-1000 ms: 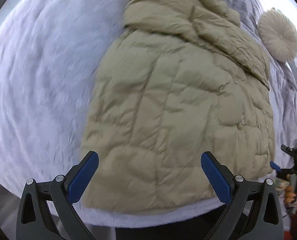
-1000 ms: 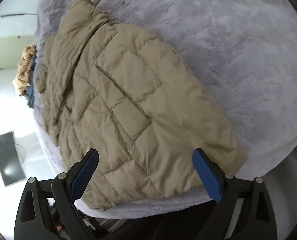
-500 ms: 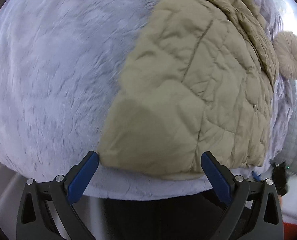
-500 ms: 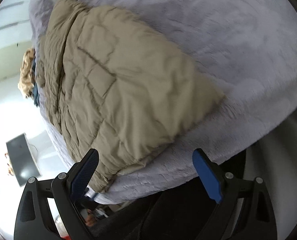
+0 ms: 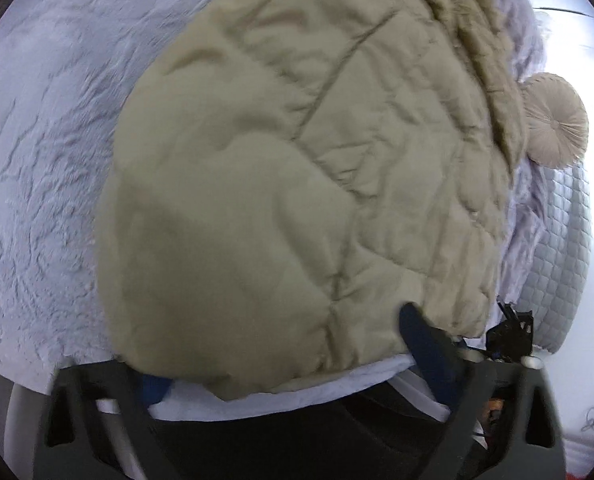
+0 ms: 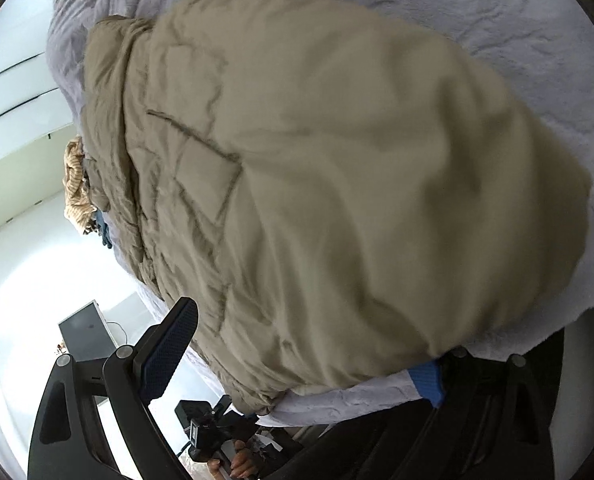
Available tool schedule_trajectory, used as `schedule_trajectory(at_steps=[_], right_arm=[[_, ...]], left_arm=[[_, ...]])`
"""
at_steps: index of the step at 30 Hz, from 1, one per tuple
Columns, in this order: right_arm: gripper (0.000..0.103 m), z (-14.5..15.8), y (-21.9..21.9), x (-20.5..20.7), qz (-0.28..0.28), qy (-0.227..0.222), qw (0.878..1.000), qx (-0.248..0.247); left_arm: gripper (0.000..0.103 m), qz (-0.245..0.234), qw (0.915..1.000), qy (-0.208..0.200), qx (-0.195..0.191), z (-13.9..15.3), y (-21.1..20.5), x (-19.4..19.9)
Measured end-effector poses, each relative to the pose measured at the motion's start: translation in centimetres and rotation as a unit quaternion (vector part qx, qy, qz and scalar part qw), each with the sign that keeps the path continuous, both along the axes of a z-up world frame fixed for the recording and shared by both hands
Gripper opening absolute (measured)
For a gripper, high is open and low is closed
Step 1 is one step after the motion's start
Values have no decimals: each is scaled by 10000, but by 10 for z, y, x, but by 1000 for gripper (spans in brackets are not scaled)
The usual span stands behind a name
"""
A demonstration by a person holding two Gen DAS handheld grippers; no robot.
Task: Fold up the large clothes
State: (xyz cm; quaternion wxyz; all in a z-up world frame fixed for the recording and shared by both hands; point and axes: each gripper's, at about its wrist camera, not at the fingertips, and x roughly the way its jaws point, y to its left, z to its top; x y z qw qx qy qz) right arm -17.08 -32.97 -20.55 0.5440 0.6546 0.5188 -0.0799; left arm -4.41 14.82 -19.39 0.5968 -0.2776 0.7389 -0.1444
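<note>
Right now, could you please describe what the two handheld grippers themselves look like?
Both look alike. The left gripper and the right gripper each have two dark grey, angular plastic fingers with triangular cut-outs and round silver pivot pins, tipped with textured blue pads. No cables or markings show on them.

Lilac fleece-covered bed (image 5: pixel 49 168); tan quilted jacket (image 5: pixel 297 184), round cushion (image 5: pixel 557 120) on it.

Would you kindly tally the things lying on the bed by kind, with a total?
Jacket: 1
Round cushion: 1
Heap of striped and blue clothes: 1
Total: 3
</note>
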Motion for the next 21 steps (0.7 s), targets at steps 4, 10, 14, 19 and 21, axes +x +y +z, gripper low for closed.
schedule_trajectory(at_steps=[4, 10, 14, 19, 21], right_arm=[[26, 7, -5, -3, -258, -97, 9995, 174], [15, 43, -9, 17, -118, -750, 9971, 104], [14, 81, -12, 43, 13, -1331, 9911, 52], [14, 126, -25, 79, 198, -1931, 9808, -167], [14, 141, -29, 92, 233, -2146, 9761, -258]], left_arm=[[26, -43, 9997, -148, -197, 13, -1, 7], [19, 48, 9965, -658, -519, 56, 3, 28], [19, 30, 9912, -1135, -680, 97, 5, 50], [19, 64, 9797, -1848, -780, 151, 8, 90], [19, 131, 9744, -2097, -804, 169, 9, 107]])
